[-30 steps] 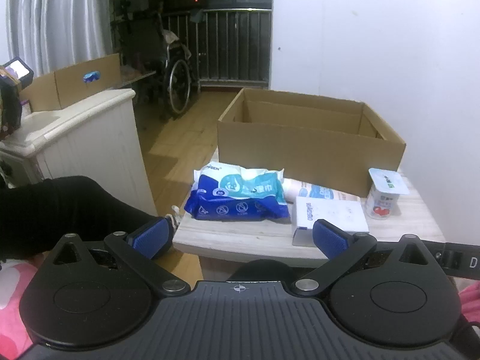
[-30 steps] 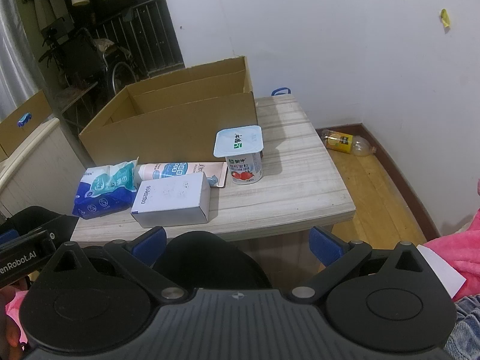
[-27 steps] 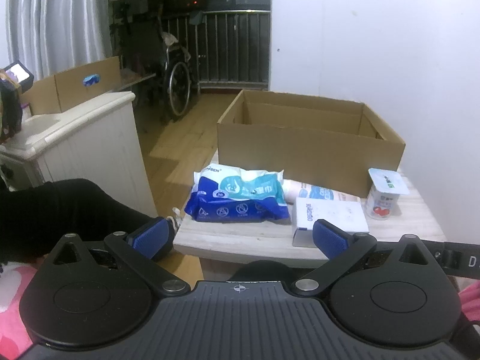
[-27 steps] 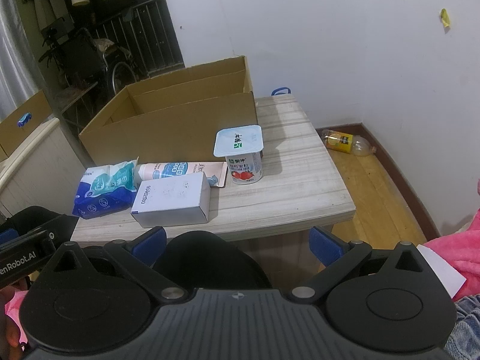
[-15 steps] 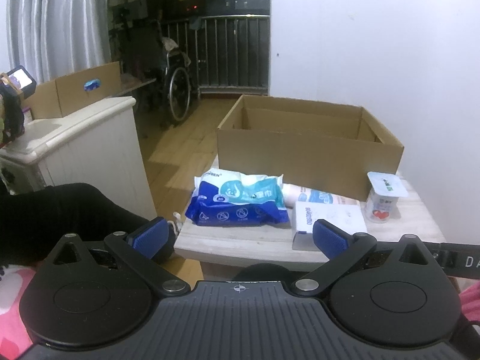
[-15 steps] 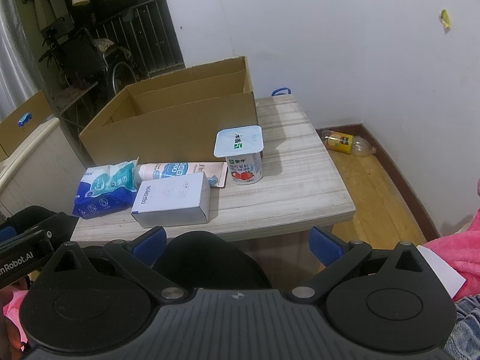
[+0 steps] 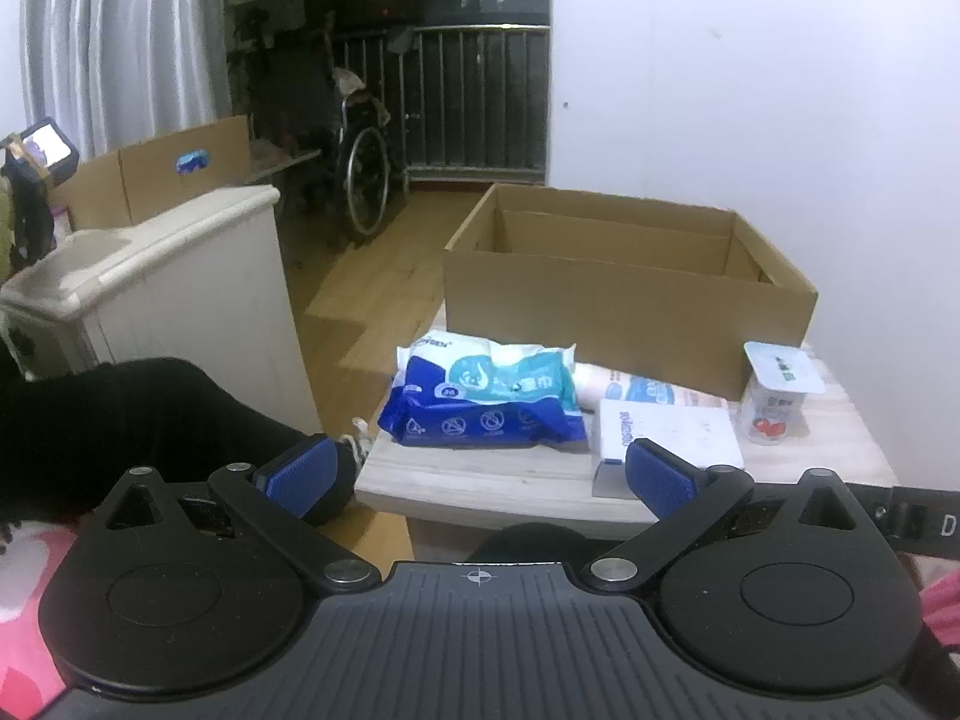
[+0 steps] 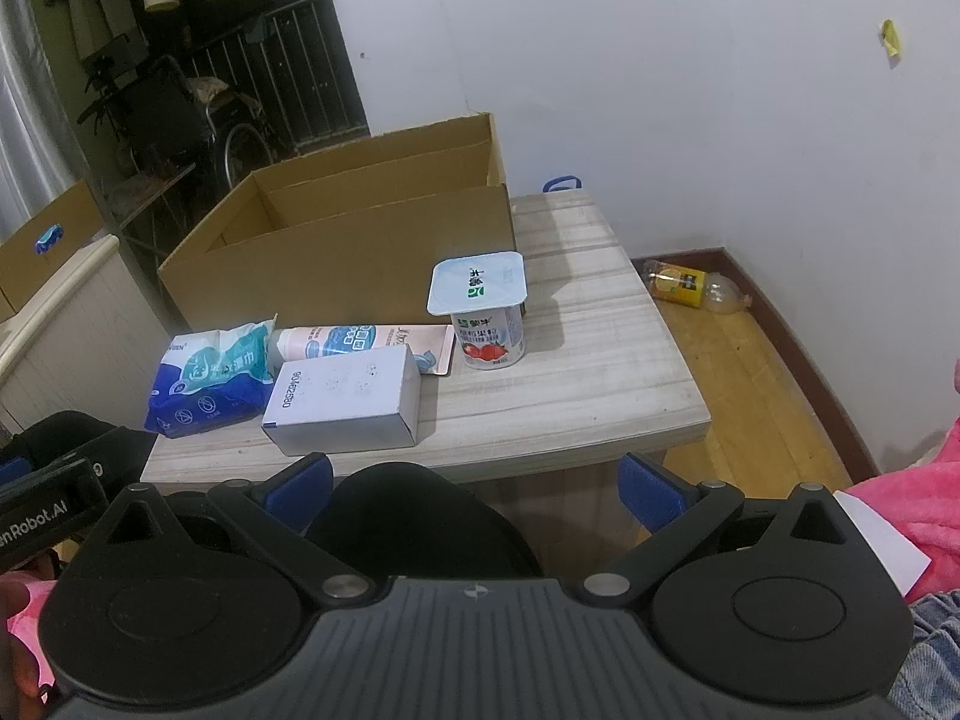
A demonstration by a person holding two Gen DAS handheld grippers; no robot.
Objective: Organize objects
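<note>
On a small wooden table (image 8: 600, 324) stands an open cardboard box (image 8: 360, 240) (image 7: 624, 294). In front of it lie a blue wipes pack (image 7: 486, 399) (image 8: 210, 378), a pink tube (image 8: 360, 342) (image 7: 648, 390) and a white carton (image 8: 345, 399) (image 7: 666, 429). A yogurt cup (image 8: 486, 312) (image 7: 774, 399) stands upright to their right. My left gripper (image 7: 477, 471) is open, short of the table's near edge, with nothing between its fingers. My right gripper (image 8: 474, 483) is open too, held back from the table above a dark knee.
A white cabinet (image 7: 156, 294) stands left of the table with a cardboard box (image 7: 156, 174) on it. A wheelchair (image 7: 360, 180) is parked by the far railing. A plastic bottle (image 8: 690, 285) lies on the floor by the right wall. Pink fabric (image 8: 900, 504) sits at the lower right.
The left wrist view has tilted up slightly, so the table and box sit a little lower in frame. The right gripper has not moved, and both stay open.
</note>
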